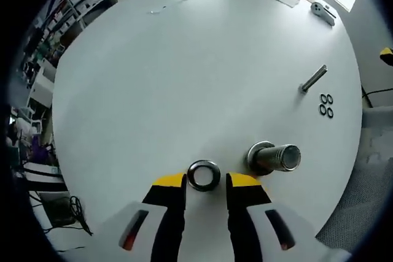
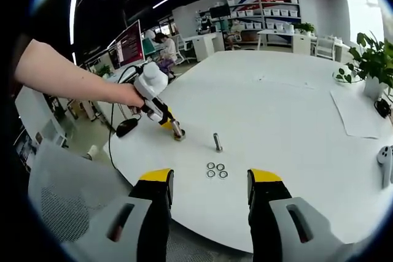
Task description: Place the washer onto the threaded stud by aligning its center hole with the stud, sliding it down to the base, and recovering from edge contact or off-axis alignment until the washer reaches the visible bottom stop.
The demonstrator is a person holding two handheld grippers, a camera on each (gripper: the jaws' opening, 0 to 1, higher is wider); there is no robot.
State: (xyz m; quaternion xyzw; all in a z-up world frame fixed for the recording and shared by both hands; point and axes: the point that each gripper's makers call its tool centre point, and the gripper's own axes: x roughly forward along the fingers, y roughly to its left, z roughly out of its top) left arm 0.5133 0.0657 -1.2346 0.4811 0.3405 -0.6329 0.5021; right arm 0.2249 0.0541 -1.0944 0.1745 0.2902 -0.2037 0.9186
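Between the left tool's tips: the left tool stands narrowly apart around a washer lying flat on the white counter; whether the tips touch it I cannot tell
Just right of the washer: a thick metal stud on a round base
Farther on the counter: a slim bolt, with three small rings close beside it
Right tool: the right tool is wide apart and holds nothing, over the counter's near edge
Beyond its tips: the three small rings, then the bolt standing upright
Far left: a hand holds the left tool down at the counter
Far right edge: a potted plant
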